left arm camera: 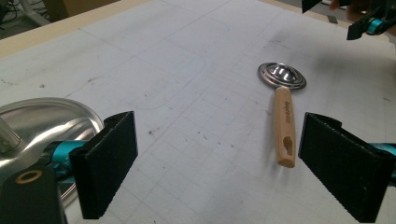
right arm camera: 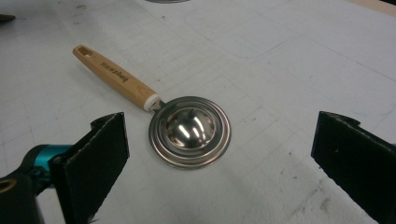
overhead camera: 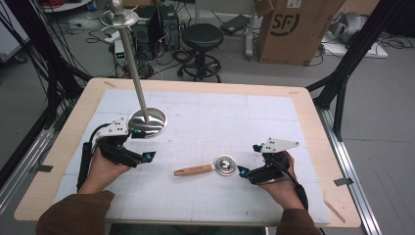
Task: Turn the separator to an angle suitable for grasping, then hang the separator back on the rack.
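nearest the person, two brown sleeves come up over the table edge, a hand on each tool. the left gripper (overhead camera: 139,147) sits out over the white gridded mat (overhead camera: 220,117), its jaws standing wide apart with nothing between the pads but bare mat. in the left gripper view, the wooden handle lies just inside the right-hand jaw, apart from it and not touched. the right gripper (overhead camera: 249,160) is held low on the other side, jaws likewise spread wide and gripping nothing; in the right gripper view the metal head of the tool lies on the mat in the gap between the two black pads, clear of both.

the wooden-handled strainer (overhead camera: 208,167) lies flat on the mat between the two grippers, closer to the right one. its round steel head (right arm camera: 190,131), domed side up with ringed rim, points toward the right gripper, and the pale handle (left arm camera: 284,126) with a slot in its end runs back toward the left.

a bit farther on, just beside the left gripper, stands a metal stand (overhead camera: 147,121): a round shiny base on the mat, a thin pole leaning up and away to a small dish at the top.

beyond the table (overhead camera: 195,84), a black stool (overhead camera: 202,36) and a cardboard box (overhead camera: 293,29) sit on the floor among cables.
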Action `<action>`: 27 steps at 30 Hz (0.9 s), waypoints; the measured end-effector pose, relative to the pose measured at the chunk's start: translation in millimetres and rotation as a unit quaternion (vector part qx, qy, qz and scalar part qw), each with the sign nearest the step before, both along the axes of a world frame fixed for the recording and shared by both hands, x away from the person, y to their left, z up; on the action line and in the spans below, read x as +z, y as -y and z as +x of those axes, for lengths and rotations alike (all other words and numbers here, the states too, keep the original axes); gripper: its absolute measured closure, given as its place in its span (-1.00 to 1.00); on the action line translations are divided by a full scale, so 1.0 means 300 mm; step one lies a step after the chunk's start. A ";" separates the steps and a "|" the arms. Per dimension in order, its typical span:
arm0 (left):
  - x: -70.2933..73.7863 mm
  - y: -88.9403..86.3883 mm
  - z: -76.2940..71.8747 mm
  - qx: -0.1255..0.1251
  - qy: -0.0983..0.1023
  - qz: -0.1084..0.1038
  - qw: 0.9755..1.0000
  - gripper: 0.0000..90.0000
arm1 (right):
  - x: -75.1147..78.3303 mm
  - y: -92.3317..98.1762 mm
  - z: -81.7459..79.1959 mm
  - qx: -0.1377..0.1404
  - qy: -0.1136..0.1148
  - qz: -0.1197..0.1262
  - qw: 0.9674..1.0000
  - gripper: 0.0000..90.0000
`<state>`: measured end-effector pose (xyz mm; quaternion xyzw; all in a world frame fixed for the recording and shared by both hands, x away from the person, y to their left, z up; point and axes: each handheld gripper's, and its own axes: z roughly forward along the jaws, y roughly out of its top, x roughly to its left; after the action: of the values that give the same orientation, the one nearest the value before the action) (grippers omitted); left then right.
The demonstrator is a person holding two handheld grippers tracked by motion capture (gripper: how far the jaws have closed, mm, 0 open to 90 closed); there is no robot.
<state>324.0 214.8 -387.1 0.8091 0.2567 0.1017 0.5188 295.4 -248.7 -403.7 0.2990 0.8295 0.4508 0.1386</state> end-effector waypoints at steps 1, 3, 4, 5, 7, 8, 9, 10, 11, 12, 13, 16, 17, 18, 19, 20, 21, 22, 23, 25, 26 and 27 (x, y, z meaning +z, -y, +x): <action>-0.001 0.001 0.001 0.001 0.002 0.003 1.000 -0.77 | 0.002 -0.004 0.003 -0.002 -0.001 0.001 1.000 -0.94; -0.002 0.003 0.001 0.004 0.001 0.000 1.000 -0.79 | 0.007 -0.010 0.009 0.000 0.003 -0.005 1.000 -0.94; -0.002 0.003 0.000 0.004 0.002 -0.002 1.000 -0.80 | 0.010 -0.013 0.010 0.001 0.003 -0.002 1.000 -0.94; -0.001 0.003 0.001 0.006 0.003 -0.003 1.000 -0.81 | 0.011 -0.016 0.012 0.004 0.004 -0.001 1.000 -0.94; 0.000 0.003 0.003 0.008 0.005 -0.006 1.000 -0.84 | 0.011 -0.023 0.015 0.007 0.003 -0.002 1.000 -0.94; 0.001 0.005 0.004 0.008 0.005 -0.008 1.000 -0.84 | 0.012 -0.028 0.017 0.009 0.001 -0.001 1.000 -0.94; 0.004 0.006 0.007 0.006 0.006 -0.007 1.000 -0.85 | 0.012 -0.034 0.019 0.009 0.000 -0.001 1.000 -0.94; 0.005 0.007 0.008 0.005 0.008 -0.009 1.000 -0.85 | 0.014 -0.041 0.021 0.010 -0.002 -0.003 1.000 -0.94; 0.005 0.007 0.009 0.005 0.008 -0.012 1.000 -0.85 | 0.016 -0.048 0.025 0.013 -0.001 -0.006 1.000 -0.94; 0.005 0.005 0.010 0.003 0.008 -0.013 1.000 -0.85 | 0.017 -0.056 0.027 0.015 0.001 -0.008 1.000 -0.94; 0.006 0.003 0.010 0.005 0.007 -0.013 1.000 -0.85 | 0.017 -0.063 0.029 0.017 0.001 -0.011 1.000 -0.94; 0.010 -0.005 0.011 0.007 0.009 -0.020 1.000 -0.85 | 0.018 -0.083 0.036 0.018 -0.003 -0.027 0.999 -0.94; 0.011 -0.006 0.013 0.005 0.010 -0.022 1.000 -0.85 | 0.020 -0.089 0.036 0.018 -0.005 -0.030 0.999 -0.94; 0.010 -0.005 0.016 0.006 0.010 -0.023 1.000 -0.85 | 0.022 -0.093 0.040 0.021 -0.003 -0.032 0.999 -0.94; 0.009 -0.003 0.019 0.006 0.010 -0.023 1.000 -0.85 | 0.025 -0.098 0.039 0.021 -0.005 -0.032 0.999 -0.94; 0.007 -0.002 0.022 0.007 0.010 -0.022 1.000 -0.85 | 0.027 -0.101 0.040 0.022 -0.006 -0.034 0.999 -0.94; 0.007 -0.001 0.025 0.008 0.010 -0.021 1.000 -0.85 | 0.030 -0.104 0.043 0.024 -0.007 -0.037 0.999 -0.94; 0.006 0.000 0.026 0.009 0.009 -0.022 1.000 -0.85 | 0.031 -0.107 0.045 0.026 -0.007 -0.040 0.999 -0.94; 0.006 -0.001 0.027 0.010 0.010 -0.021 1.000 -0.85 | 0.032 -0.110 0.047 0.027 -0.007 -0.041 0.999 -0.94; 0.007 -0.005 0.026 0.011 0.010 -0.020 1.000 -0.84 | 0.034 -0.117 0.053 0.033 -0.009 -0.043 0.998 -0.94; 0.008 -0.007 0.025 0.012 0.009 -0.020 1.000 -0.85 | 0.035 -0.122 0.056 0.035 -0.011 -0.045 0.998 -0.94; 0.009 -0.010 0.026 0.013 0.010 -0.020 1.000 -0.85 | 0.034 -0.126 0.059 0.037 -0.012 -0.046 0.998 -0.94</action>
<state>331.7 217.8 -384.4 0.7939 0.2638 0.1111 0.5364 313.1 -210.9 -393.4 0.2666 0.8615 0.4134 0.1259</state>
